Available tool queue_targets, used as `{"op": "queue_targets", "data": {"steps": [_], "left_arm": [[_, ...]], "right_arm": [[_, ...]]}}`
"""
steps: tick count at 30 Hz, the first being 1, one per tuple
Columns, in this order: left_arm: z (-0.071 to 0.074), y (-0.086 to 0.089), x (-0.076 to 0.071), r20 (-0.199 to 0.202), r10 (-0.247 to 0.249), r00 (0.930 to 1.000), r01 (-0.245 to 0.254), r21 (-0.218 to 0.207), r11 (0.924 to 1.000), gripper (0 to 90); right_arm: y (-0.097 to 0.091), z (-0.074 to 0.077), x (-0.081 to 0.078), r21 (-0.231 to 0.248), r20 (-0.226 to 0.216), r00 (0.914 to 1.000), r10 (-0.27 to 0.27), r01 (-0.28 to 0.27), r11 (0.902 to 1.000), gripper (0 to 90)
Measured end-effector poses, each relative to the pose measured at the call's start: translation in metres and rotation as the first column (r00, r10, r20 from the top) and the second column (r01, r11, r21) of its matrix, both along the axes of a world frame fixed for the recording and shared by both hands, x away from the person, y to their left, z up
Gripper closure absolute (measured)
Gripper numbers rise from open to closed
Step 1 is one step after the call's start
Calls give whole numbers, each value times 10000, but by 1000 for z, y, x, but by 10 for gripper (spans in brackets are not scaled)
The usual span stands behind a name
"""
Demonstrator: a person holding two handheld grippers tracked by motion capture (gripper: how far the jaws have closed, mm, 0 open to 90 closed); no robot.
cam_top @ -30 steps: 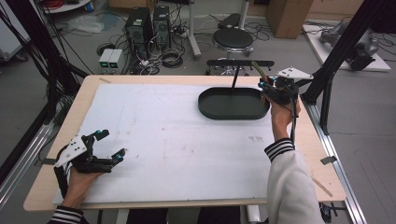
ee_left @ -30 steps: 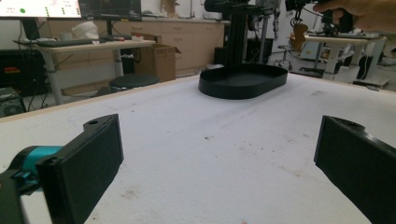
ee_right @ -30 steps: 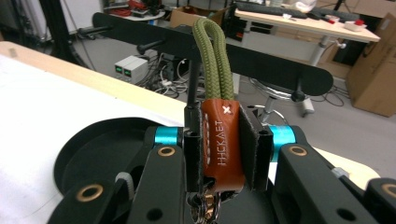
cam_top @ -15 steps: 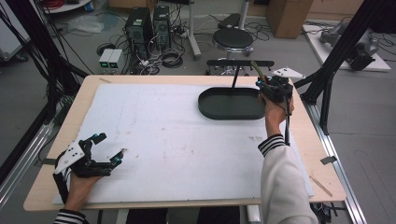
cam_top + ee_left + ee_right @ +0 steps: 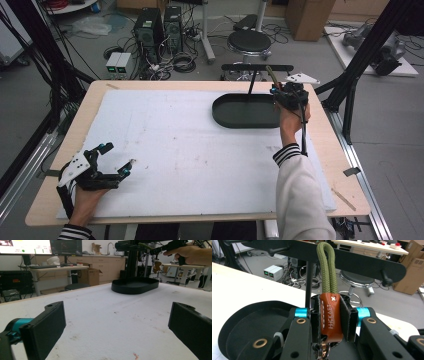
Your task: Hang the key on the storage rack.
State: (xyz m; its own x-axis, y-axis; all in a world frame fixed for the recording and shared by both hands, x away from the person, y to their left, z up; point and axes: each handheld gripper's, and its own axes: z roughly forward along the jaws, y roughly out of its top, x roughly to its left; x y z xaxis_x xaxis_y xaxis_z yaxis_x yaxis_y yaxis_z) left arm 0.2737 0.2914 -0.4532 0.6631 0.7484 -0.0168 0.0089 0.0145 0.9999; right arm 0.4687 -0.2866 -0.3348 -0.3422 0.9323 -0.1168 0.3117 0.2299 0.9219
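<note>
Lab clutter rings my bench (image 5: 165,150), which is covered by a white sheet. At the far right corner sits an oval black tray (image 5: 245,111), and behind it a black rack (image 5: 362,262) with pegs stands at the far edge. My left gripper (image 5: 112,162) rests near the near left corner, jaws spread wide, holding nothing. My right gripper (image 5: 331,317) is raised over the tray's right end, clamped on the brown leather tab of a keychain (image 5: 331,315); its green cord loop (image 5: 327,267) rises up toward the rack bar. I judge I'm hanging it: next I need to slip the loop over a peg, then let go.
</note>
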Motion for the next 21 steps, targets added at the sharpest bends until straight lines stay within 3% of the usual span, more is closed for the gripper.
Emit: {"op": "queue_targets", "data": {"steps": [21], "left_arm": [[0,-1,0,48,9,10000,-9,37,10000,17]], "right_arm": [[11,-14,12,-57,-418,9990,157,-160,9999,736]]}}
